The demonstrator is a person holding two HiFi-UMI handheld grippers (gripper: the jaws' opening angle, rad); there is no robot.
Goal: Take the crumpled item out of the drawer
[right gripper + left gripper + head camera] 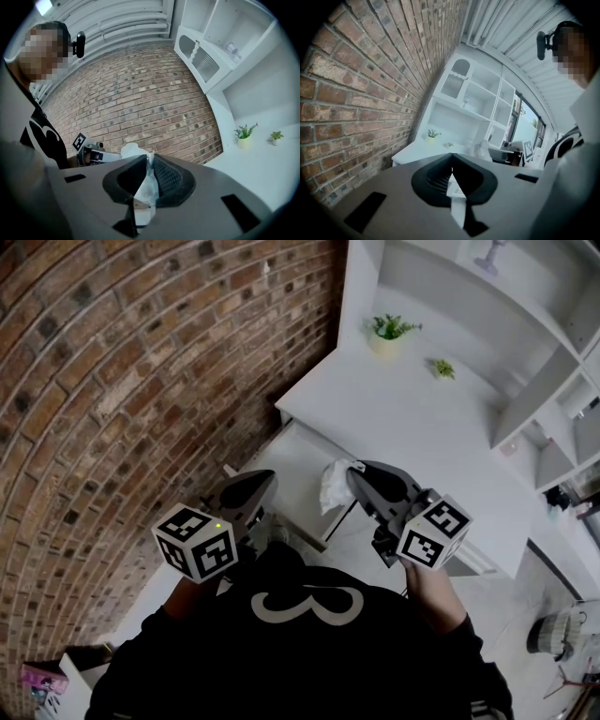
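Note:
The crumpled white item (334,486) hangs from the tip of my right gripper (354,472), which is shut on it, above the open white drawer (286,457). In the right gripper view the white wad (144,183) is pinched between the dark pads and sticks out above them. My left gripper (270,478) hovers just left of it over the drawer. Its jaws meet at the tip in the left gripper view (451,168), with nothing between them. The wad (482,149) also shows there, to the right.
A white desk top (422,432) runs above the drawer, with two small potted plants (388,332) (442,367) at its far end. A brick wall (122,381) stands close on the left. White shelves (553,395) rise on the right.

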